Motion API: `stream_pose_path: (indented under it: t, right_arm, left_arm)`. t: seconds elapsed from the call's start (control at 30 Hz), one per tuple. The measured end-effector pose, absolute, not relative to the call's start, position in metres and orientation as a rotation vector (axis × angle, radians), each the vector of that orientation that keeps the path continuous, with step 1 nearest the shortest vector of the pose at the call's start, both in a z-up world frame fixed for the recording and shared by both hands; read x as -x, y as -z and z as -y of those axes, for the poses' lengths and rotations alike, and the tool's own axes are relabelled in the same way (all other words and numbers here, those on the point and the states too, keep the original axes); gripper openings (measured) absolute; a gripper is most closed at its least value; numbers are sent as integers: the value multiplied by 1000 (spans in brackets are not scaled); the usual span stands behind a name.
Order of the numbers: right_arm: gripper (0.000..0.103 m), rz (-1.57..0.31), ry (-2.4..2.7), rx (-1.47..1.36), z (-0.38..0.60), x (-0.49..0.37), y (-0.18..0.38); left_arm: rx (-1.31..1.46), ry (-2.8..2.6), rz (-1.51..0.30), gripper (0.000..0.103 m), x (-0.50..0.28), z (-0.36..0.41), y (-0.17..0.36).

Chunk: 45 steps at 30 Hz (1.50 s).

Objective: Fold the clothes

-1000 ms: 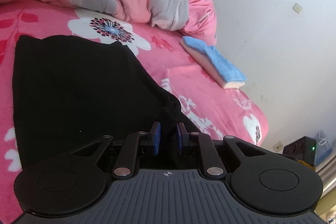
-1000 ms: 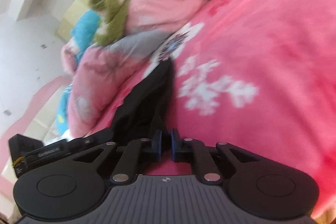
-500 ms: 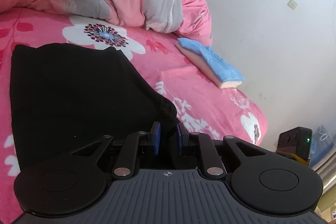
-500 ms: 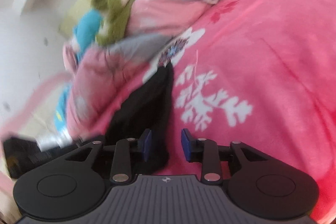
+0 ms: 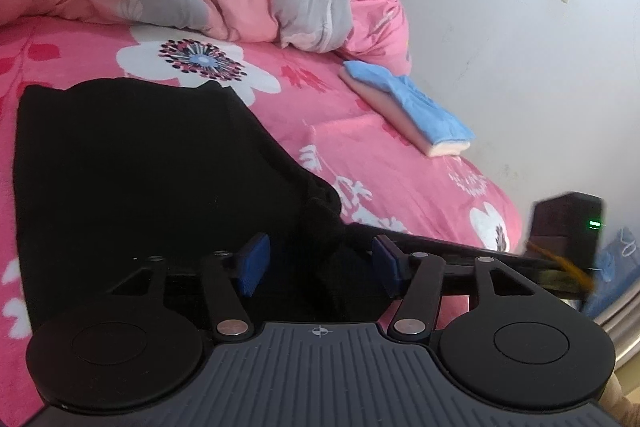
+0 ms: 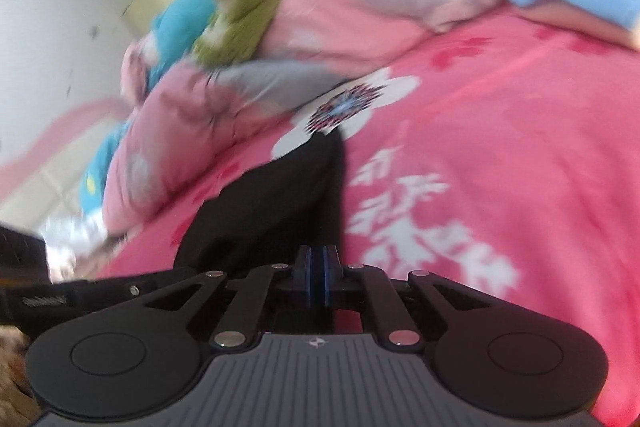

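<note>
**Left gripper lets go of the black garment, right one pinched at its edge**

The black garment (image 5: 132, 171) lies spread flat on the pink floral bed (image 5: 400, 167), its far edge just short of the big white flower print (image 5: 200, 61). The left gripper (image 5: 320, 263) hovers over the garment's near corner with its jaws opening; bunched cloth sits between them, but the pads no longer press it, so this looks like a release after laying a fold. The right gripper (image 6: 318, 275) is drawn together at the garment's near edge; whether cloth is caught between its pads I cannot tell. A folded blue cloth (image 5: 416, 107) rests beyond the garment, near the wall, likely set aside as finished.
</note>
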State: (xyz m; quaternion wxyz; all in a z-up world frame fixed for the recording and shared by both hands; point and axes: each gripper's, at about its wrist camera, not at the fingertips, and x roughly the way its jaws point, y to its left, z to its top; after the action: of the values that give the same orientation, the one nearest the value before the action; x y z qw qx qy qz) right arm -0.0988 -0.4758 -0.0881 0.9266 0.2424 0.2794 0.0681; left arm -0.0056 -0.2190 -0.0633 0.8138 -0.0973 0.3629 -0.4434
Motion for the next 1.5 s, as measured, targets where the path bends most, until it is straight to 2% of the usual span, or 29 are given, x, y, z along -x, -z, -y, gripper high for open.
stream_pose_path:
  t: [0.1,0.17,0.33,0.73,0.9,0.97,1.07,1.1,1.5]
  right_arm:
    - [3,-595,-42,-485,479,90,101]
    - [3,-564,-7,-585,493,100,104]
    - [6,-515,39,-615,499,138,96]
    - [7,-477,-138,-896,503,165,105]
    - [9,-514,-196,-900,492,162,106]
    - [11,-530,-210,-908,489,158,107]
    - [23,-543,-204,-927,488,153,112]
    - [24,-553,-194,-938,490,150,113]
    - [24,-511,-169,-943,490,142,115]
  left_arm:
    - [203,971,-778,57,7,222,64]
    - [212,998,-785,57,7,225,65]
    - [209,1104,-792,56,15,244,66]
    - [147,1069,-763,56,22,231,66]
    - [95,1020,-750,56,21,227,69]
    - [48,1040,-729,56,26,232,66]
    - [-13,1069,-701,56,34,240,64]
    - [-24,1077,-695,56,36,242,64]
    - [-75,1090,-706,56,41,244,71]
